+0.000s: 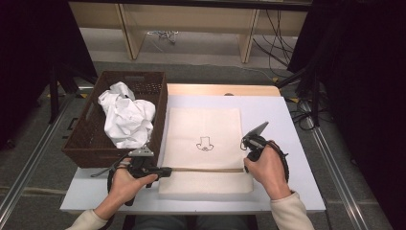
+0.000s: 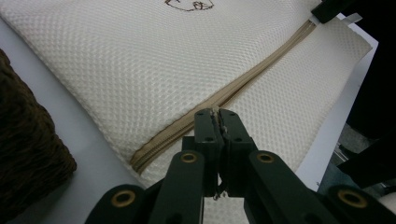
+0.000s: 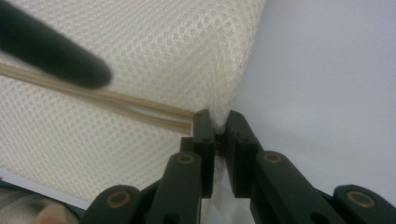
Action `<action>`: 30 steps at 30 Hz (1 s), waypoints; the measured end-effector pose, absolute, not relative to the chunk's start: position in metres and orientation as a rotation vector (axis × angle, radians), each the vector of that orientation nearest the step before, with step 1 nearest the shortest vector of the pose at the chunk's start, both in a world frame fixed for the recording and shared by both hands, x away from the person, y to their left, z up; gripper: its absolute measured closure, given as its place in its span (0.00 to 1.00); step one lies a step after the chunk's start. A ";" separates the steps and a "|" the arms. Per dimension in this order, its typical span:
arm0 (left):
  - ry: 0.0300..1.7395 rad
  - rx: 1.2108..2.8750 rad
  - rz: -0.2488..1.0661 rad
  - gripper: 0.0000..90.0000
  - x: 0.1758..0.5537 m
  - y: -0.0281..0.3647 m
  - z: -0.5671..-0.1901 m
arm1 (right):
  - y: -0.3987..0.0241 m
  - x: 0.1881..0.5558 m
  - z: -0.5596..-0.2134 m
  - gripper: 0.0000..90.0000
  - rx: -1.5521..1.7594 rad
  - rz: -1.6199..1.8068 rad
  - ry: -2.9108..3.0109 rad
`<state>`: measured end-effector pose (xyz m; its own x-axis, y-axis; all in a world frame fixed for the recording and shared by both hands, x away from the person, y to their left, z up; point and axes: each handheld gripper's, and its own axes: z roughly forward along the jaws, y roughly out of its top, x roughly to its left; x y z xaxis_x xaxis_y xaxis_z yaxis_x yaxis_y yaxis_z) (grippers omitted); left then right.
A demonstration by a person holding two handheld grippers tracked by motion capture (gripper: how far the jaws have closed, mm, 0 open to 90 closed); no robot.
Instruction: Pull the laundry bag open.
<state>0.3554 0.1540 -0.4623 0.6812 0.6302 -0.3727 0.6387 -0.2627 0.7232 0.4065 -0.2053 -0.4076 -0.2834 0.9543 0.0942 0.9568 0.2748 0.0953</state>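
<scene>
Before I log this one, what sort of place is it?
Probably a lab or studio recording bay, not a home: a white table with black curtains at the sides, loose cables on the floor behind, and floor rails.

White bench [image 1: 297, 143] on grey floor [image 1: 38, 158] with a metal rail [image 1: 28, 165] at each side, pale wooden shelf frame [image 1: 129, 28] beyond, loose cables [image 1: 277, 43] trailing at right, black drapes [image 1: 28, 52] closing both sides, lit evenly from above.
</scene>
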 end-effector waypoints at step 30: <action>0.991 1.961 -0.011 0.97 0.354 0.156 -0.464 | -0.207 0.406 -0.409 0.94 -1.897 -0.211 -2.476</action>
